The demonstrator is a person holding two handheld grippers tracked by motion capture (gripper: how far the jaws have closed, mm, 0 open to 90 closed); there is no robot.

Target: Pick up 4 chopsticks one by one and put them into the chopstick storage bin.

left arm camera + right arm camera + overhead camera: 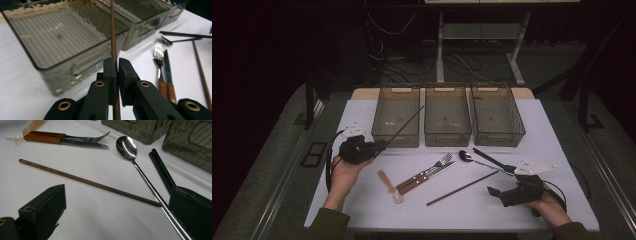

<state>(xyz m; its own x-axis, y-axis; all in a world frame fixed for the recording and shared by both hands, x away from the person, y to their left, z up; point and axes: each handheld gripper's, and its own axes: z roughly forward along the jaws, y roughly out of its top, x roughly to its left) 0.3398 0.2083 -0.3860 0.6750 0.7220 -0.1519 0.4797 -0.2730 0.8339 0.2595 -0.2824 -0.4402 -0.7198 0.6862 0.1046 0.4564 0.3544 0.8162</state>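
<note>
Near the bottom right of the high view, the right tongs (495, 193) rest on the white table (562, 150) with jaws spread wide and nothing between them. Just past them lie a brown chopstick (462, 188), a long spoon (467, 156) and black chopsticks (492, 161); mid-frame sit a fork (439, 163) and knife (432, 173). At left, the left tongs (382, 145) are clenched on a second chopstick (113, 47), which slants up over the leftmost bin (384, 132) of three at the far edge.

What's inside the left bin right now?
The left bin looks empty. The brown chopstick held by the left gripper slants over it, hiding a thin strip of floor.
</note>
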